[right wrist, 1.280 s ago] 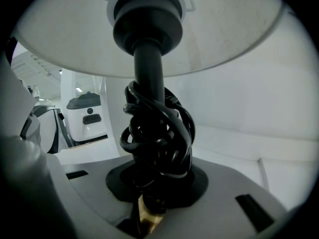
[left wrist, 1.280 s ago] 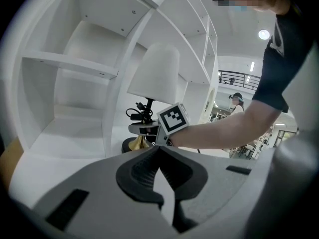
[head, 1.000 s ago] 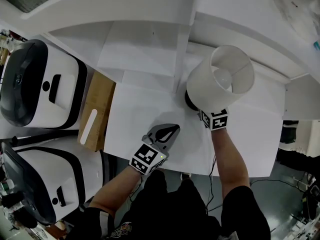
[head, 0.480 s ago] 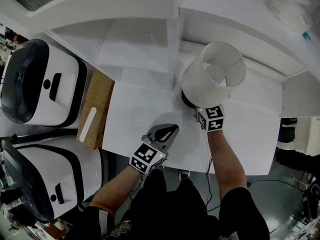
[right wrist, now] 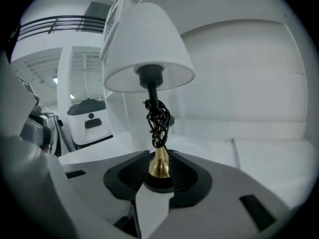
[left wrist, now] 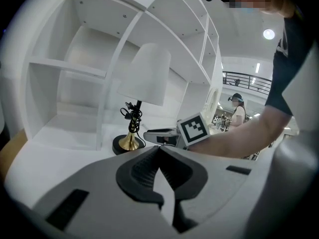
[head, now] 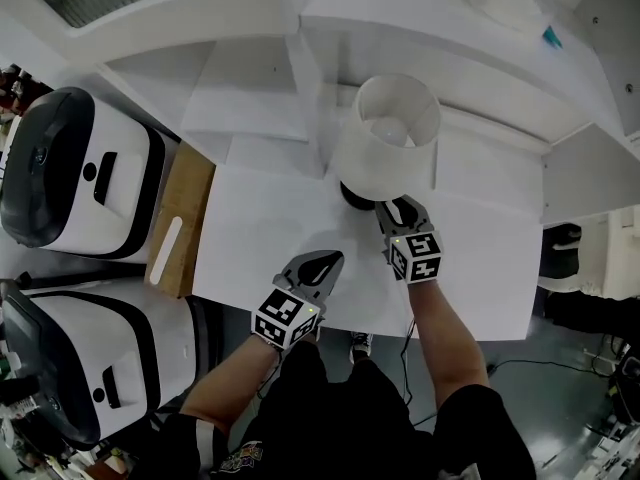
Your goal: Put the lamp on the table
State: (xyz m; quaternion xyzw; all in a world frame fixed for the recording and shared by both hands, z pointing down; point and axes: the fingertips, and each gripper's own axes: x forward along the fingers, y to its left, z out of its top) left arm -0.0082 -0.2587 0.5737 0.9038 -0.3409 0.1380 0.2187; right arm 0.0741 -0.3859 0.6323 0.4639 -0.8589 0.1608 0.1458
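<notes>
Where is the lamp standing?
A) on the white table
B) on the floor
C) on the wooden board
A: the lamp stands upright with its dark base on the white table.

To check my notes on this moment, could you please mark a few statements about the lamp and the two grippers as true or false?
1. The lamp stands upright on the white table. True.
2. The right gripper is clamped on the lamp's stem. False: its jaws have just been opening and stand apart; the stem shows in the gap with no pad pressing on it.
3. The left gripper holds the lamp's cord. False: its jaws are together on nothing, and the cord is wound round the stem.
4. In the head view, a wooden board lies at the table's left edge. True.
</notes>
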